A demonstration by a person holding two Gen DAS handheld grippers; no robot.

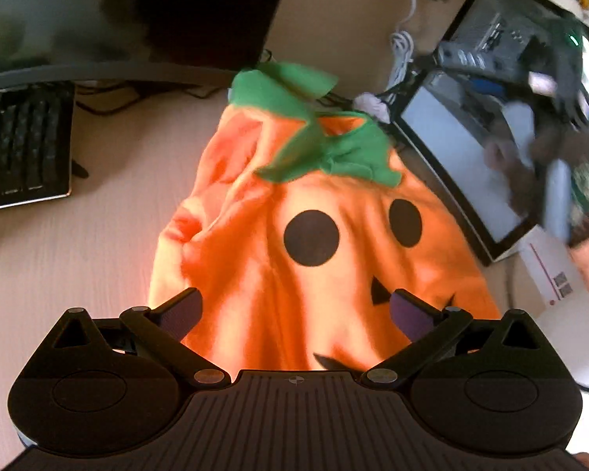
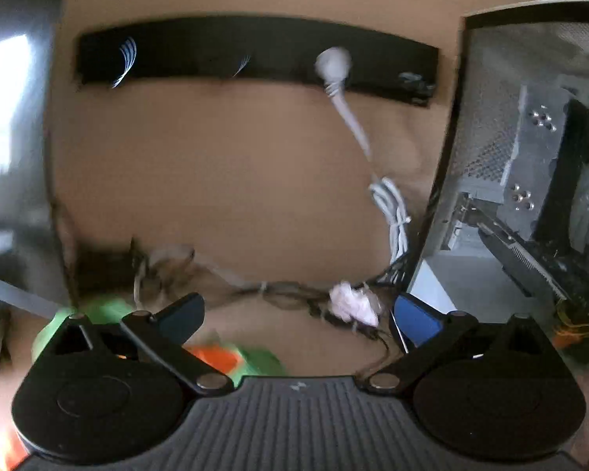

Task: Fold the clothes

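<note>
Pumpkin costume lies rumpled on the pale tabletop, face side up, green collar farthest from the left tongs.

It looks a soft, light fleece that will flop and bunch, so I'd pinch it at a hem or shoulder edge. Both left tongs and right tongs are spread wide, gripping nothing. A keyboard, cables and an open computer case crowd the desk.

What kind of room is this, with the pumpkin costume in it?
Most likely a home office or computer desk. A black keyboard sits beside the orange pumpkin costume, an open computer case stands to the right, and a black power strip with a white plug hangs on the wall.
</note>
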